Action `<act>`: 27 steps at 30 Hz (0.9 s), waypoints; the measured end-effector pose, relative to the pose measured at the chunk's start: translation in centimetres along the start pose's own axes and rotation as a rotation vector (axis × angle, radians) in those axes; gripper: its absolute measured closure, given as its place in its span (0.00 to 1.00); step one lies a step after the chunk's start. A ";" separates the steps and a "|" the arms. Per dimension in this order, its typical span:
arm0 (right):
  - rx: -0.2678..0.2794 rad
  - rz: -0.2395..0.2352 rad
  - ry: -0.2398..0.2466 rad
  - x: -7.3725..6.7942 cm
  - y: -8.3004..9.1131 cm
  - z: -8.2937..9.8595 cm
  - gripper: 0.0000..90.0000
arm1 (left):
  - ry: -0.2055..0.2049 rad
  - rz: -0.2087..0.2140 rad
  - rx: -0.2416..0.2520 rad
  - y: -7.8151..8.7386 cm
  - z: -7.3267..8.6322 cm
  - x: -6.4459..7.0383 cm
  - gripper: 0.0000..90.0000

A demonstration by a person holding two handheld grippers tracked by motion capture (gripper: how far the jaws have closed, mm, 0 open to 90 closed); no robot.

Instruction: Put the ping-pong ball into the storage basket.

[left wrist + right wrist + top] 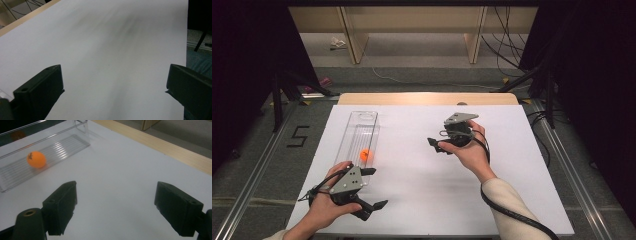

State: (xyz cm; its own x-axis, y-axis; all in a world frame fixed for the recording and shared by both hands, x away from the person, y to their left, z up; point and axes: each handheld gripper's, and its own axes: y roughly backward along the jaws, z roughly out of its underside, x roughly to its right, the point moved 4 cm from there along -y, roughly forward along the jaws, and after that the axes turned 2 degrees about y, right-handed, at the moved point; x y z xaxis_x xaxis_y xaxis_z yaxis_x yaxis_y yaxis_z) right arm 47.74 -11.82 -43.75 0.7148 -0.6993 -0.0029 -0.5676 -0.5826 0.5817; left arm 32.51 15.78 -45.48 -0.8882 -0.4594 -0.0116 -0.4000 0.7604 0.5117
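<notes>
holding the left hand-held gripper [371, 206] low over the near left part of the white tabletop [422, 180], just beside the near end of a clear plastic tray [353, 132]. jaws spread wide, with nothing between them; in the left gripper view, bare white surface in the gap.

holding the right hand-held gripper [435, 145] above the middle of the tabletop, right of the tray and well apart from it, jaws pointing left toward it. also wide open and empty; in the right gripper view, two black jaws far apart with plain white surface between.

resting inside the tray, toward its near half, an orange ball [365, 154], on the ribbed bottom. seen in the right gripper view at upper left, beyond the left jaw, not touched by any jaw. tray lying lengthwise, along the left side of the tabletop.
</notes>
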 end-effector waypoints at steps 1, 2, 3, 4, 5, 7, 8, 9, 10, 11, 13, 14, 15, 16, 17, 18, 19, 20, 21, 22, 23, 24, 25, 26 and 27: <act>-0.001 0.001 -0.004 0.1 0.1 0.1 0.21 | 0.000 0.000 0.000 0.0 0.0 0.0 0.00; 0.000 0.003 -0.005 0.2 0.2 0.3 0.21 | 0.001 0.000 0.000 0.0 0.0 0.0 0.00; 0.000 0.004 -0.008 0.3 0.4 0.4 0.21 | 0.000 0.000 0.000 0.0 0.0 0.0 0.00; 0.000 0.006 -0.011 0.4 0.5 0.5 0.21 | 0.000 0.001 -0.001 0.0 0.0 0.0 0.00; 0.003 0.008 -0.013 0.6 0.7 0.7 0.21 | 0.001 0.001 0.000 0.0 0.0 0.0 0.00; 0.004 0.012 -0.015 0.8 0.9 0.9 0.22 | 0.001 0.000 0.000 0.0 0.0 0.0 0.00; 0.004 0.015 -0.019 0.9 1.1 1.0 0.22 | 0.001 -0.001 0.000 0.0 0.0 -0.1 0.00; 0.003 0.018 -0.021 1.0 1.3 1.1 0.22 | 0.001 -0.001 0.000 0.0 0.0 -0.1 0.00; 0.005 0.021 -0.023 1.2 1.4 1.2 0.22 | 0.001 -0.001 -0.001 0.0 0.0 -0.1 0.00; 0.004 0.023 -0.024 1.3 1.6 1.3 0.22 | 0.001 -0.001 -0.001 0.0 0.0 -0.1 0.00; 0.006 0.027 -0.028 1.5 1.9 1.5 0.22 | 0.001 -0.002 -0.001 0.0 0.0 -0.1 0.00; 0.007 0.029 -0.028 1.6 2.1 1.6 0.22 | 0.002 -0.003 0.000 0.0 0.0 -0.1 0.00; 0.006 0.031 -0.029 1.7 2.2 1.7 0.22 | 0.001 -0.003 0.000 0.0 0.0 -0.1 0.00; 0.008 0.033 -0.031 1.8 2.4 1.8 0.22 | 0.002 -0.003 0.000 0.0 0.0 -0.1 0.00; 0.008 0.036 -0.033 1.9 2.6 1.9 0.22 | 0.003 -0.005 0.002 0.0 0.0 -0.1 0.00; 0.005 0.038 -0.036 1.9 2.7 2.0 0.22 | 0.003 -0.006 0.002 0.0 0.0 -0.1 0.00; 0.006 0.040 -0.036 2.1 2.8 2.2 0.22 | 0.004 -0.005 0.002 0.1 0.0 -0.1 0.00; 0.008 0.043 -0.039 2.2 3.0 2.3 0.22 | 0.004 -0.006 0.002 0.1 0.0 -0.1 0.00; 0.010 0.045 -0.043 2.3 3.2 2.4 0.22 | 0.004 -0.006 0.002 0.0 0.0 -0.1 0.00; 0.012 0.048 -0.044 2.4 3.4 2.5 0.22 | 0.004 -0.006 0.001 0.0 0.0 -0.1 0.00; 0.013 0.054 -0.050 2.7 3.8 2.8 0.22 | 0.004 -0.005 0.002 0.0 0.0 -0.1 0.00; 0.013 0.054 -0.050 2.7 3.8 2.8 0.22 | 0.004 -0.005 0.002 0.0 0.0 -0.1 0.00; 0.012 0.055 -0.050 2.7 3.9 2.9 0.22 | 0.004 -0.005 0.002 0.0 0.0 -0.1 0.00; 0.009 0.058 -0.054 2.8 4.1 3.1 0.22 | 0.006 -0.005 0.002 0.0 0.0 -0.1 0.00; 0.008 0.060 -0.056 3.0 4.3 3.3 0.22 | 0.006 -0.006 0.002 0.0 0.0 -0.2 0.00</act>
State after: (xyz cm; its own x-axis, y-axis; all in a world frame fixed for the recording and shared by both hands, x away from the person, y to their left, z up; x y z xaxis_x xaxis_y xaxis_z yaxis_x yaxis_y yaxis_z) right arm 46.07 -17.78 -43.97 0.6553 -0.7553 -0.0140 -0.6123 -0.5420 0.5756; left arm 32.63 15.88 -45.46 -0.8845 -0.4665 -0.0090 -0.4054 0.7590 0.5095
